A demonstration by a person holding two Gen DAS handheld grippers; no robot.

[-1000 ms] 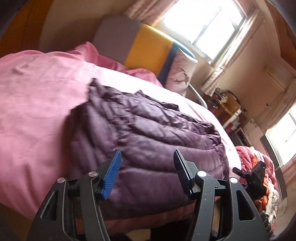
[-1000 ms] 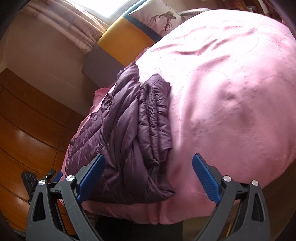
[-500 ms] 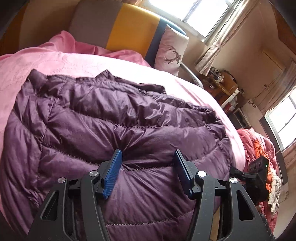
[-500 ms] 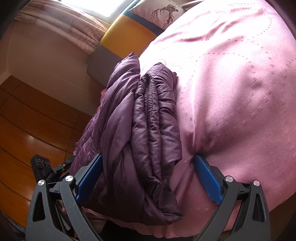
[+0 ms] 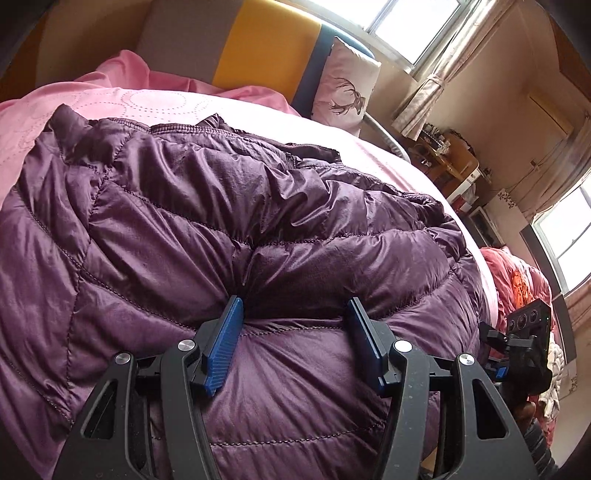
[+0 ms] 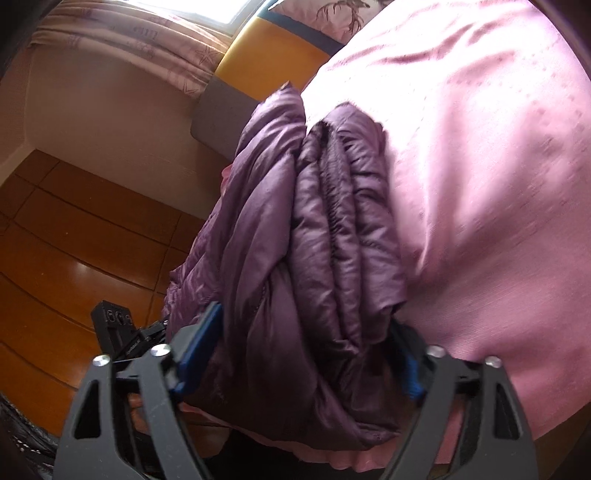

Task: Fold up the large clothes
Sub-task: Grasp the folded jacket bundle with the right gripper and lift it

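Left wrist view looks across a purple quilted jacket (image 5: 229,229) spread over a pink bed cover (image 5: 122,107); the left gripper (image 5: 293,314) presses into the padding with its fingers (image 5: 225,343) held about half apart, a puffed ridge of jacket bulging between them, though whether the pads actually pinch it I cannot tell. Beyond the fingertips this view alone shows a yellow and grey headboard (image 5: 266,48), a deer-print pillow (image 5: 343,92) and windows (image 5: 406,26); to the right of the fingers sits the other hand's camera mount (image 5: 524,332). Right wrist view shows what the first hides: the jacket's folded edge (image 6: 332,229), layers stacked, lying at the bed's near side with wooden floor (image 6: 74,229) to the left of the fingers. The right gripper (image 6: 306,332) has just been closing, and its fingers (image 6: 199,336) now squeeze the thick folded bundle from both sides.
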